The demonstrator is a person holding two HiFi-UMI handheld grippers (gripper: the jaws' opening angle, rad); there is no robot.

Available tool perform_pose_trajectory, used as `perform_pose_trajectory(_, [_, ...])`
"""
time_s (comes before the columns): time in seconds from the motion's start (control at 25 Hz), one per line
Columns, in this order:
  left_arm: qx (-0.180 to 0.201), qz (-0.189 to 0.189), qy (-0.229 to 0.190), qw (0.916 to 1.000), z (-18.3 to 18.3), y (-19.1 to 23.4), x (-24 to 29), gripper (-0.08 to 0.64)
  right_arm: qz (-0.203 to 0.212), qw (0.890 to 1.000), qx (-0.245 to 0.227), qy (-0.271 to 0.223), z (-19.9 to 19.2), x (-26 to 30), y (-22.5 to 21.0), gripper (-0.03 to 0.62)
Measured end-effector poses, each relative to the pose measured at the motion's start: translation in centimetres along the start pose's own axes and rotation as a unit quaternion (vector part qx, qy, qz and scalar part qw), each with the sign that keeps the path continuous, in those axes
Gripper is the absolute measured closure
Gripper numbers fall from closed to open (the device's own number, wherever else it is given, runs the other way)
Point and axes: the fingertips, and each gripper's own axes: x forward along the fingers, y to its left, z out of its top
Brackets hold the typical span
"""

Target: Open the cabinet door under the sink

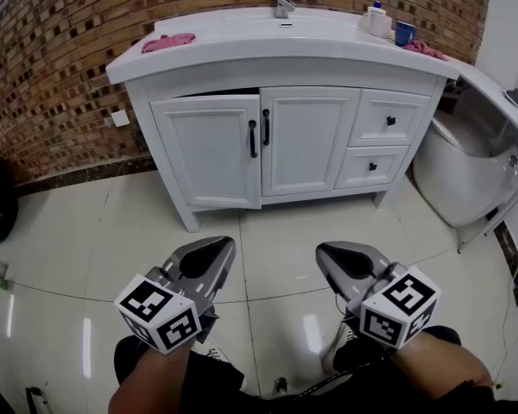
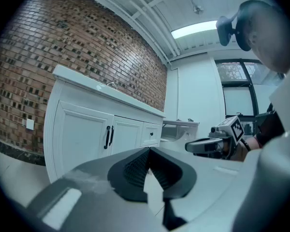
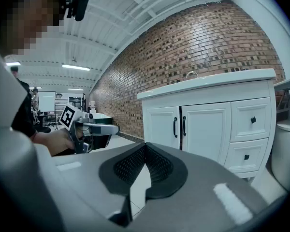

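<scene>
Brick wall (image 1: 52, 59) at the back, glossy white floor (image 1: 276, 231) under you. White vanity (image 1: 147, 80) stands against the wall, well ahead of both tongs.

Sink counter (image 1: 242, 46) on top:
- faucet (image 1: 282, 3) at back centre
- pink cloth (image 1: 168, 41) at the left end
- soap bottle (image 1: 377, 17) and blue cup (image 1: 404, 33) at the right end

Under the sink are two doors. Their black handles (image 1: 252, 138) sit side by side at the middle seam. The left cabinet door (image 1: 209, 152) is slightly ajar, with a dark gap along its top edge. The right cabinet door (image 1: 309, 141) sits flush. Two drawers (image 1: 390, 119) are stacked right of the doors, one black knob each.

Your left tongs (image 1: 225, 243): jaws together, nothing between them. Your right tongs (image 1: 324, 250): jaws fully together too, nothing gripped.

You hold both side by side over the floor, noses toward the vanity. They're well apart from it and touch neither door nor handle. Each gripper view shows the other tongs alongside, and the doors beyond the closed tips.
</scene>
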Motion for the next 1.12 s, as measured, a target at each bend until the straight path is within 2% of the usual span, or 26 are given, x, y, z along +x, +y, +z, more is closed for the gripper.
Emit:
perform_pose_trajectory(0.24, [-0.003, 0.010, -0.016, 0.9998, 0.9, 0.2, 0.3, 0.555, 0.014, 1.000, 0.017, -0.009, 1.2, 0.9, 0.7, 0.584])
perform_pose_trajectory(0.36, [0.010, 0.010, -0.026, 0.9996, 1.7, 0.3, 0.8, 0.555, 0.019, 1.000, 0.019, -0.014, 1.9, 1.5, 0.9, 0.584])
perform_pose_trajectory(0.52, [0.026, 0.004, -0.028, 0.9993, 2.1, 0.6, 1.7, 0.555, 0.012, 1.000, -0.018, -0.021, 2.8, 2.6, 0.7, 0.584])
perform_pose_trajectory(0.72, [0.019, -0.005, -0.028, 0.9994, 2.4, 1.4, 3.4, 0.555, -0.029, 0.996, -0.066, -0.043, 4.2, 3.5, -1.7, 0.584])
perform_pose_trajectory(0.76, [0.018, -0.006, -0.027, 0.9995, 2.3, 1.5, 3.7, 0.555, -0.036, 0.996, -0.073, -0.047, 4.5, 3.7, -2.3, 0.539])
perform_pose_trajectory(0.8, [0.016, -0.008, -0.026, 0.9995, 2.2, 1.7, 4.0, 0.555, -0.042, 0.995, -0.078, -0.048, 4.6, 4.1, -2.9, 0.447])
perform_pose_trajectory(0.84, [0.016, -0.009, -0.025, 0.9995, 2.2, 1.9, 4.3, 0.555, -0.047, 0.994, -0.081, -0.049, 4.8, 4.4, -3.4, 0.413])
perform_pose_trajectory(1.12, [0.018, 0.009, -0.018, 0.9996, 1.4, 4.6, 6.1, 0.555, -0.055, 0.992, -0.090, -0.067, 6.0, 8.3, -6.7, 0.414])
